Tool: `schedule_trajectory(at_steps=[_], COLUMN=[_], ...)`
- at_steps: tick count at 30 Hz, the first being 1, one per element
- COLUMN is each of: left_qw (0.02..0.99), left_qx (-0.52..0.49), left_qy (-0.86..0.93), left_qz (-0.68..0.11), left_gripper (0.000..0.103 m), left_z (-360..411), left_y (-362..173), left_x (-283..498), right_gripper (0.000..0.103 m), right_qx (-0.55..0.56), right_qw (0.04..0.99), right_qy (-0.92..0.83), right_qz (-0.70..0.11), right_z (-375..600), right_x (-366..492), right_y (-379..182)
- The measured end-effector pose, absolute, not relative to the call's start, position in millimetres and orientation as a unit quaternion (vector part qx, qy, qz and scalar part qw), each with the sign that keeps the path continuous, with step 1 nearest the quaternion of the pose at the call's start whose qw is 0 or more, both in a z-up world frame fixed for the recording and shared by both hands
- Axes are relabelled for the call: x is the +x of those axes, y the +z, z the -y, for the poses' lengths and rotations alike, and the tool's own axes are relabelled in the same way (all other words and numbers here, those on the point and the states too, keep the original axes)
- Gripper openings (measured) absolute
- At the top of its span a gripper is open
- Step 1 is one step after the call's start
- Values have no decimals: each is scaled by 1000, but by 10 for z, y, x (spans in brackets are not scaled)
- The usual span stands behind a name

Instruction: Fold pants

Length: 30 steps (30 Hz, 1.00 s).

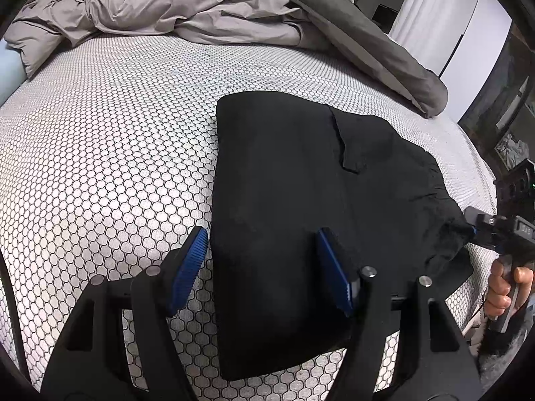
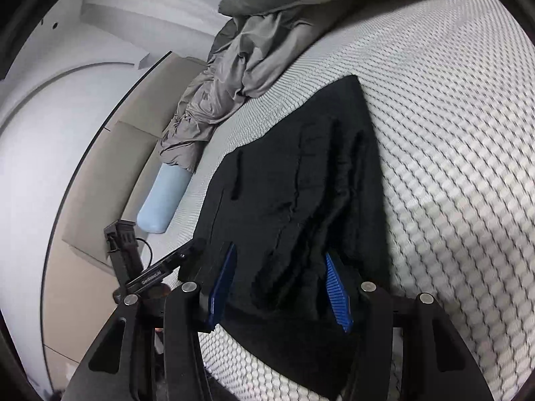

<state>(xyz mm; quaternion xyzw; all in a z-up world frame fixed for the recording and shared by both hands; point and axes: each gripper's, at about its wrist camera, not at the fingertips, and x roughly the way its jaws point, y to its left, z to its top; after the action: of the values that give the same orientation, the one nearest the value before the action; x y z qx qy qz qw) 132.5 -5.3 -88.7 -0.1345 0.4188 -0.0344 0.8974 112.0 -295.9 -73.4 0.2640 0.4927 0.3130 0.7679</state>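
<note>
Two grippers work black pants (image 1: pixel 301 200) folded on the patterned mattress (image 1: pixel 100 150), lower centre in both views. The left gripper (image 1: pixel 264 267) stands spread over the pants' near left edge, pads clear of cloth. The right gripper (image 2: pixel 281 287) straddles a bunched ridge of fabric; whether it pinches, I cannot tell. A grey duvet (image 1: pixel 167 6) lies upper left.

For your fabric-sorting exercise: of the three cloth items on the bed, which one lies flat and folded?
The black pants, nearest the tools. The light grey sheet and dark grey duvet lie crumpled at the far end.
</note>
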Motion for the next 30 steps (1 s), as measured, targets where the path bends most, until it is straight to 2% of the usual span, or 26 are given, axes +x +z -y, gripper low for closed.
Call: schedule_trajectory(at_steps=[2, 3, 4, 6, 10, 12, 18, 20, 23, 25, 27, 30], left_qw=[897, 897, 897, 899, 900, 900, 892, 895, 903, 912, 923, 913], left_qx=[-134, -135, -138, -142, -152, -148, -125, -114, -107, -99, -82, -40], left_qy=[-36, -36, -36, -37, -48, -47, -50, -45, -47, -61, -82, -141], left_qz=[-419, -419, -419, -413, -405, -407, -431, -429, -414, -393, -368, -379], left_gripper=[64, 64, 64, 64, 64, 64, 64, 64, 64, 64, 64, 64], left_z=[58, 54, 42, 13, -41, -48, -2, 44, 74, 144, 270, 554], left_y=[-890, -894, -888, -850, -778, -779, -886, -881, -761, -645, -563, -609], left_x=[1342, 1352, 1356, 1343, 1304, 1292, 1291, 1277, 1192, 1093, 1009, 1027], right_gripper=[37, 24, 20, 17, 16, 16, 17, 18, 33, 44, 44, 46], right_qx=[240, 229, 222, 223, 226, 223, 206, 208, 171, 115, 88, 62], right_qw=[773, 775, 778, 786, 804, 808, 781, 779, 808, 853, 875, 880], right_qy=[308, 299, 293, 294, 327, 319, 234, 238, 226, 196, 200, 229], right_qz=[-500, -507, -509, -495, -443, -443, -541, -542, -517, -470, -432, -411], right_z=[2851, 2810, 2780, 2758, 2735, 2755, 2859, 2859, 2852, 2813, 2729, 2466], right_x=[1157, 1174, 1193, 1174, 883, 756, 822, 836, 751, 626, 536, 540], right_y=[-783, -818, -821, -699, -195, -138, -825, -853, -575, -322, -157, -97])
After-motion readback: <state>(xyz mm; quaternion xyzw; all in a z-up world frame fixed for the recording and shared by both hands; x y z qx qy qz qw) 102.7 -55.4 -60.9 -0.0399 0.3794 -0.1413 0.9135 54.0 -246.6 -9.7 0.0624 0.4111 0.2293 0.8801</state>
